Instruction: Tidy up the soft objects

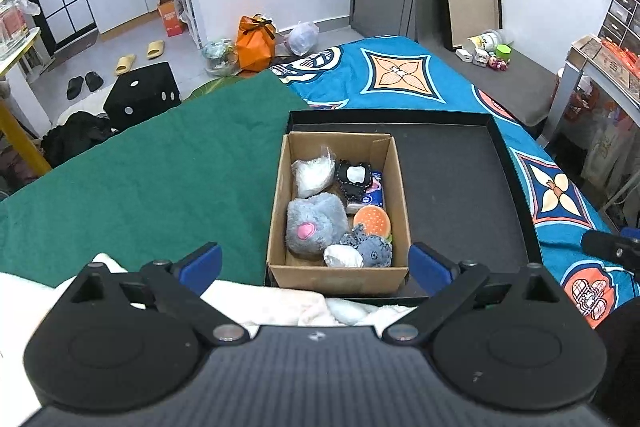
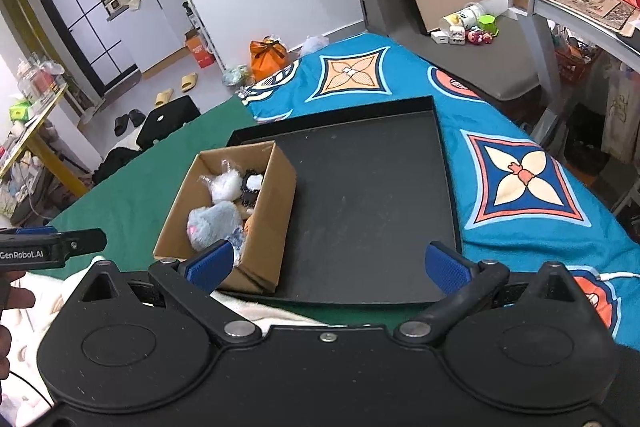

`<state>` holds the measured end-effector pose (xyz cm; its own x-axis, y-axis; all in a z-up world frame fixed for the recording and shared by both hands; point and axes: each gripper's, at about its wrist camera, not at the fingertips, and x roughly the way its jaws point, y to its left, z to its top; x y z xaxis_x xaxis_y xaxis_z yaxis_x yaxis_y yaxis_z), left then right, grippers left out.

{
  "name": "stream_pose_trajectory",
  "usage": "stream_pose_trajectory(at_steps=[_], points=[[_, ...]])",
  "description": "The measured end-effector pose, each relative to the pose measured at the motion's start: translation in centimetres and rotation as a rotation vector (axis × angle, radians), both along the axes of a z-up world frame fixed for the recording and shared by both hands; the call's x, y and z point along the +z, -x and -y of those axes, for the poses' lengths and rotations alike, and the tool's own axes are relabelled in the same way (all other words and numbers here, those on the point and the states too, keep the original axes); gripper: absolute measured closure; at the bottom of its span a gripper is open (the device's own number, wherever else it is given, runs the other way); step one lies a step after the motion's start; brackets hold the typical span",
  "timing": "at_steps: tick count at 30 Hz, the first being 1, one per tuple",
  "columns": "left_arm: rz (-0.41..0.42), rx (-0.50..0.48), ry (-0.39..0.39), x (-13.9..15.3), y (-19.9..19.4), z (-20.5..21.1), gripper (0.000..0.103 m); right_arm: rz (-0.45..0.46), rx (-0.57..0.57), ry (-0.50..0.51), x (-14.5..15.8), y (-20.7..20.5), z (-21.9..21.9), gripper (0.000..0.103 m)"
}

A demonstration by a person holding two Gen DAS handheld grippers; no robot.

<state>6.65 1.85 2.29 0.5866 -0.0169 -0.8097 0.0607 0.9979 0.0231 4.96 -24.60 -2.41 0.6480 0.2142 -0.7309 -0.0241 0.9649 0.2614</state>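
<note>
A cardboard box stands in the left part of a shallow black tray. It holds several soft items: a grey plush with a pink patch, a burger toy, a small grey plush, a white bagged item and a black-and-white item. My left gripper is open and empty, just before the box's near wall. My right gripper is open and empty over the tray's near edge, right of the box.
The tray sits on a bed with a green cloth and a blue patterned cover. White fabric lies under my left gripper. The left gripper's body shows in the right wrist view. Floor clutter and shelves lie beyond.
</note>
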Motion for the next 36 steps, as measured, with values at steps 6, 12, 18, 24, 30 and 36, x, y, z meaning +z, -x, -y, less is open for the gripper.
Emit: stream_pose_trajectory(at_steps=[6,12,18,24,30,36], points=[[-0.001,-0.004,0.0,-0.2,0.8,-0.3,0.004,-0.002,0.003,-0.004,0.1,0.8,-0.7,0.0],[-0.006,-0.012,0.003,-0.5,1.3,-0.4,0.004,-0.001,-0.017,-0.001,0.1,1.2,-0.7,0.0],[-0.006,-0.025,0.006,-0.5,1.4,-0.2,0.004,0.002,-0.024,0.002,0.1,1.3,-1.1,0.0],[-0.001,-0.031,0.01,-0.4,1.6,0.0,0.004,0.007,-0.023,0.007,0.0,1.4,-1.2,0.0],[-0.001,-0.022,0.014,-0.2,1.7,-0.3,0.004,0.011,-0.019,0.012,0.2,1.6,-1.4,0.0],[0.005,-0.019,0.018,0.0,1.9,-0.3,0.004,0.023,-0.021,0.019,0.5,1.7,-1.5,0.0]])
